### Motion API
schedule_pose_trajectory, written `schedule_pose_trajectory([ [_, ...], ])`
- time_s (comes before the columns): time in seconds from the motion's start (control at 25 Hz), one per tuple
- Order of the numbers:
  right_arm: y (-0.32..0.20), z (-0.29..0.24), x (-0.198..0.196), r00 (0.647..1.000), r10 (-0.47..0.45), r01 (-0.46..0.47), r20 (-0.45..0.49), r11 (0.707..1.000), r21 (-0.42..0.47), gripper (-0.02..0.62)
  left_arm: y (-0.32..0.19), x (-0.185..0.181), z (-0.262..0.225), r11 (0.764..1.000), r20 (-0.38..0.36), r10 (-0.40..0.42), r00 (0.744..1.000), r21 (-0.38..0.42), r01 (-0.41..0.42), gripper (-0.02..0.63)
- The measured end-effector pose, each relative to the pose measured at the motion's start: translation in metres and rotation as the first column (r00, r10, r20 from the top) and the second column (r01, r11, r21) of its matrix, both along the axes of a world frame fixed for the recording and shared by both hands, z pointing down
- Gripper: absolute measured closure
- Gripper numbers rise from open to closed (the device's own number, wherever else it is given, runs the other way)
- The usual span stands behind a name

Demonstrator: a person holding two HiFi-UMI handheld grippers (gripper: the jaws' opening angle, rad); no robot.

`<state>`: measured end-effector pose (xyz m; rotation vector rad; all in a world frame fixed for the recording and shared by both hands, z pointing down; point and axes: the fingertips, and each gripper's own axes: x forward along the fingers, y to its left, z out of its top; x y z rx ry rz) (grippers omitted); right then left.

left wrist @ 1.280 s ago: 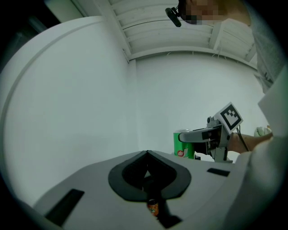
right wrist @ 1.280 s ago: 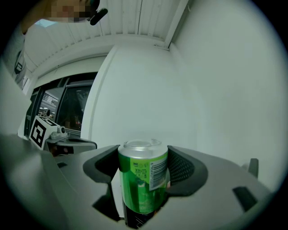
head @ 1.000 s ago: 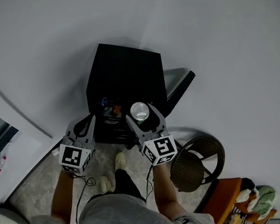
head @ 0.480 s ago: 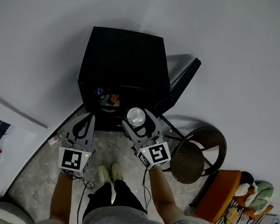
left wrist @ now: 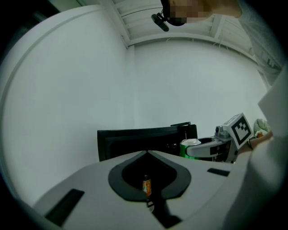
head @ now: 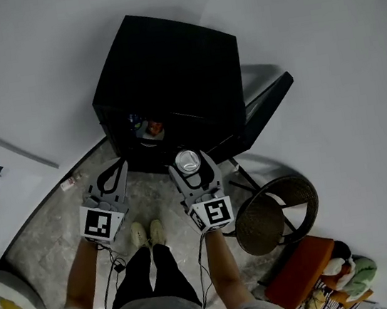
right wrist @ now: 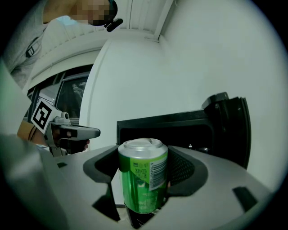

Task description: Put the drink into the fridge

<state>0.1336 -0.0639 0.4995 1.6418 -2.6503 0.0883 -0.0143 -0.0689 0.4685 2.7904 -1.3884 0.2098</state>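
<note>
A green drink can [head: 189,161] stands upright between the jaws of my right gripper [head: 193,169], which is shut on it [right wrist: 143,179]. The can hangs just in front of the black fridge [head: 167,75], whose door [head: 267,109] is swung open to the right. Several colourful items [head: 145,128] show inside the dark opening. My left gripper [head: 117,166] hovers to the left of the can, shut and empty, its jaws meeting at the tip [left wrist: 147,152]. In the left gripper view the can [left wrist: 191,148] shows at the right, before the fridge [left wrist: 135,137].
A round wicker stool [head: 274,213] stands on the floor at my right, with an orange object [head: 297,271] behind it. The person's feet [head: 145,233] and a cable are below the grippers. A small bottle [head: 68,182] lies by the left wall. White walls surround the fridge.
The fridge now sits higher and fuller in the head view, and the person's feet have come together. Both grippers keep their pose, with the can still held in the right one.
</note>
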Motion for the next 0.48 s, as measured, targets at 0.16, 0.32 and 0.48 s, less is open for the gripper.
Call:
schedule_pose_trajectory([
  [0.16, -0.013, 0.022, 0.006, 1.0, -0.004, 0.004, 0.009, 1.0, 0.006, 0.262, -0.012, 0.004, 0.023, 1.0, 0.003, -0.014, 1.0, 0.005, 0.014, 0.601],
  [0.32, -0.027, 0.044, 0.009, 1.0, -0.009, 0.009, 0.01, 1.0, 0.018, 0.262, -0.022, 0.009, 0.048, 1.0, -0.013, -0.027, 1.0, 0.004, 0.027, 0.601],
  [0.48, -0.042, 0.069, 0.011, 1.0, -0.012, 0.012, 0.008, 1.0, 0.02, 0.262, -0.032, 0.015, 0.074, 1.0, -0.001, -0.023, 1.0, 0.006, 0.023, 0.601],
])
